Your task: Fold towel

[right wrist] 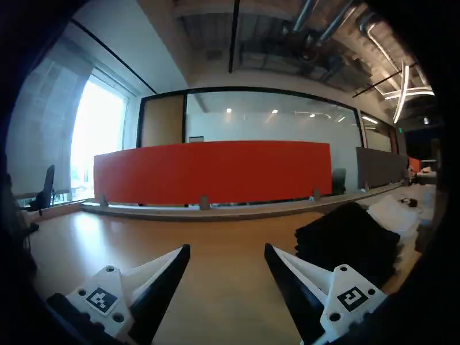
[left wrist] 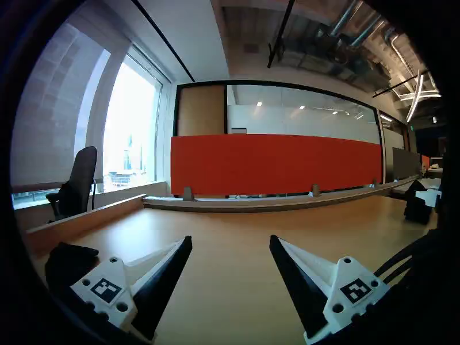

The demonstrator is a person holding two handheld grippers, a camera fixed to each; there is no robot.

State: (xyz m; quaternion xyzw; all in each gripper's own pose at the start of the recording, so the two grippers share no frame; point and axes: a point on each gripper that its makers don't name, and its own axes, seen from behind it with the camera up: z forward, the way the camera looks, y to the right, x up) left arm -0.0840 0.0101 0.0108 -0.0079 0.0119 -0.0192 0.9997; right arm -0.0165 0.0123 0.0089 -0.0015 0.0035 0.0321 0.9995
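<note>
The left hand-held gripper (left wrist: pixel 230 238) hung wide open and empty over the wooden tabletop (left wrist: pixel 230 287). A dark lump (left wrist: pixel 69 259) at near left sat half hidden behind its finger, too unclear to name. The right hand-held gripper (right wrist: pixel 226 247) gaped wide, holding nothing. To its right lay a stack of dark folded towels (right wrist: pixel 345 244), its near corner hidden behind the finger, with white cloth (right wrist: pixel 397 217) just beyond.

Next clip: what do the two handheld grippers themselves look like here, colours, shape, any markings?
Both match: the left gripper and right gripper each have two tapering, wedge-shaped fingers, white outside with black inner faces. Each finger carries a square black-and-white marker tag and small screw holes. Black cables run beside the left gripper's right-hand finger.
</note>
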